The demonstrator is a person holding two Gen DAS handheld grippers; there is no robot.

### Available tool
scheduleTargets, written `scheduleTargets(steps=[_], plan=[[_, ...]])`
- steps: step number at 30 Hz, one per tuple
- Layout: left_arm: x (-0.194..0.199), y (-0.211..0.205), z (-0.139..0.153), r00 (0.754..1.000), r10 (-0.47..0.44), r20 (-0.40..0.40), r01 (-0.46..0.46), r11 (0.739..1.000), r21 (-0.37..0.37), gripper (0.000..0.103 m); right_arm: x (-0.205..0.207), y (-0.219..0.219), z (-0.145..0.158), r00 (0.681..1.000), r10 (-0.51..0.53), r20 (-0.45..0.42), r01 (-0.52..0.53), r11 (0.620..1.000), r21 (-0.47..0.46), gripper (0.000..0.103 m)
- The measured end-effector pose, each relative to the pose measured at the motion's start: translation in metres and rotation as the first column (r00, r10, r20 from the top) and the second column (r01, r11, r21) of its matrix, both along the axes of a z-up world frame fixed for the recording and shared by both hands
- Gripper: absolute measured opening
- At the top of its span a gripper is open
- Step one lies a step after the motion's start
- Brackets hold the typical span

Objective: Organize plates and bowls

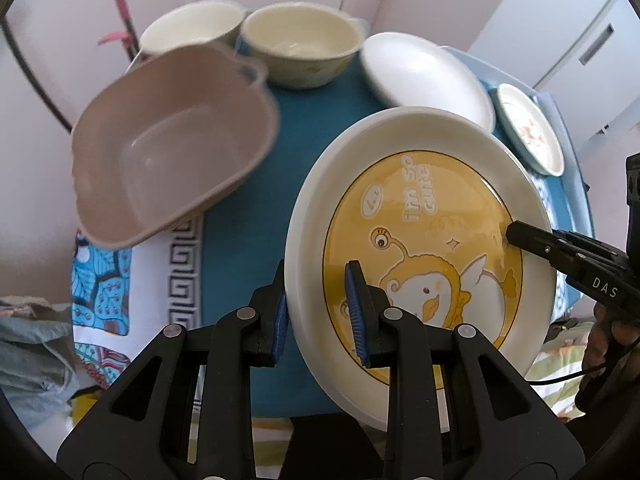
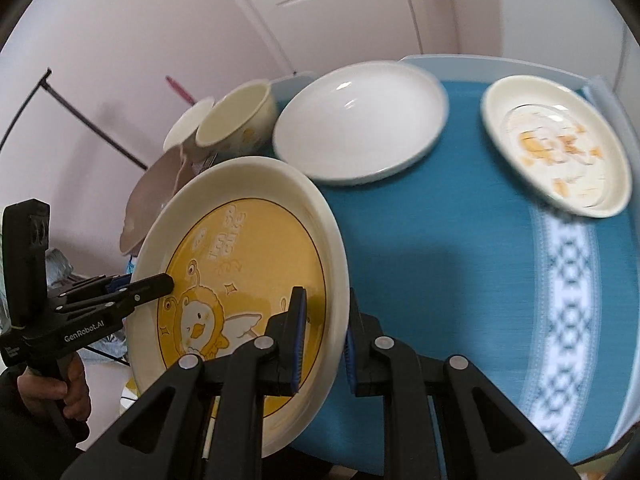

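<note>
A large cream plate with a yellow duck picture (image 1: 420,216) (image 2: 248,248) is held tilted above the blue tablecloth. My left gripper (image 1: 320,312) is shut on its left rim, and shows in the right wrist view (image 2: 160,284). My right gripper (image 2: 324,340) is shut on its right rim, and shows in the left wrist view (image 1: 516,236). A tan square bowl (image 1: 172,148) (image 2: 156,196) sits left. Two cream bowls (image 1: 300,44) (image 1: 192,28) stand at the back. A white plate (image 1: 424,76) (image 2: 360,120) and a small printed plate (image 1: 528,128) (image 2: 556,144) lie to the right.
The table (image 1: 240,280) carries a blue cloth with patterned white borders (image 2: 568,296). A pink object (image 1: 120,12) and a black rack frame (image 2: 80,112) stand by the wall behind. Crumpled fabric (image 1: 28,352) lies at the lower left.
</note>
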State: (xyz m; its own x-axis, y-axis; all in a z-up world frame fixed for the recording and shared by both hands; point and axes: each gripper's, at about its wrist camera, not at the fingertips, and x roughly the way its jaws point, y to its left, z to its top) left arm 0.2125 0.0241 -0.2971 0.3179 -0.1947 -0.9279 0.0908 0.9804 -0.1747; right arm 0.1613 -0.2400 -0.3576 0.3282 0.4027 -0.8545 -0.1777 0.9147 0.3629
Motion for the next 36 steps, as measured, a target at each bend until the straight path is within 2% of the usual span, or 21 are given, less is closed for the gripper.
scheduleTargets(steps=[5, 10, 18, 29, 31, 33, 34, 35, 36], plan=[[0.003, 0.023, -0.025, 1.0, 0.019, -0.017, -0.019, 1.0, 0.0, 0.023, 0.01, 0.026, -0.021, 1.0, 0.014, -0.026, -0.015, 1.0, -0.017, 0.015], [0.011, 0.031, -0.04, 1.0, 0.012, -0.029, -0.012, 1.0, -0.014, 0.023, 0.013, 0.034, -0.026, 1.0, 0.004, -0.028, -0.005, 0.999, -0.032, 0.015], [0.016, 0.02, -0.039, 1.0, 0.001, -0.016, -0.001, 1.0, -0.031, 0.023, 0.018, 0.035, -0.034, 0.999, -0.005, -0.042, 0.002, 0.998, -0.056, 0.015], [0.023, 0.006, -0.041, 1.0, -0.013, -0.01, 0.013, 1.0, 0.023, 0.024, 0.018, 0.035, -0.04, 0.998, 0.011, -0.066, -0.014, 0.999, -0.047, 0.016], [0.026, 0.001, -0.041, 1.0, -0.01, -0.015, 0.01, 0.999, 0.036, 0.029, 0.017, 0.033, -0.039, 0.998, 0.013, -0.067, -0.017, 0.999, -0.05, 0.016], [0.027, 0.002, -0.041, 1.0, -0.013, -0.011, 0.013, 0.999, 0.039, 0.044, 0.016, 0.035, -0.038, 0.998, 0.019, -0.065, -0.023, 0.998, -0.062, 0.016], [0.027, 0.001, -0.039, 1.0, -0.013, -0.001, 0.013, 0.999, 0.042, 0.056, 0.016, 0.036, -0.038, 0.998, 0.017, -0.064, -0.021, 0.998, -0.067, 0.016], [0.026, 0.001, -0.037, 1.0, -0.012, 0.015, 0.011, 0.999, 0.048, 0.062, 0.016, 0.037, -0.038, 0.998, 0.015, -0.063, -0.019, 0.997, -0.072, 0.016], [0.026, 0.0, -0.036, 1.0, -0.01, 0.024, 0.008, 0.999, 0.054, 0.063, 0.015, 0.038, -0.037, 0.998, 0.017, -0.059, -0.021, 0.997, -0.079, 0.016]])
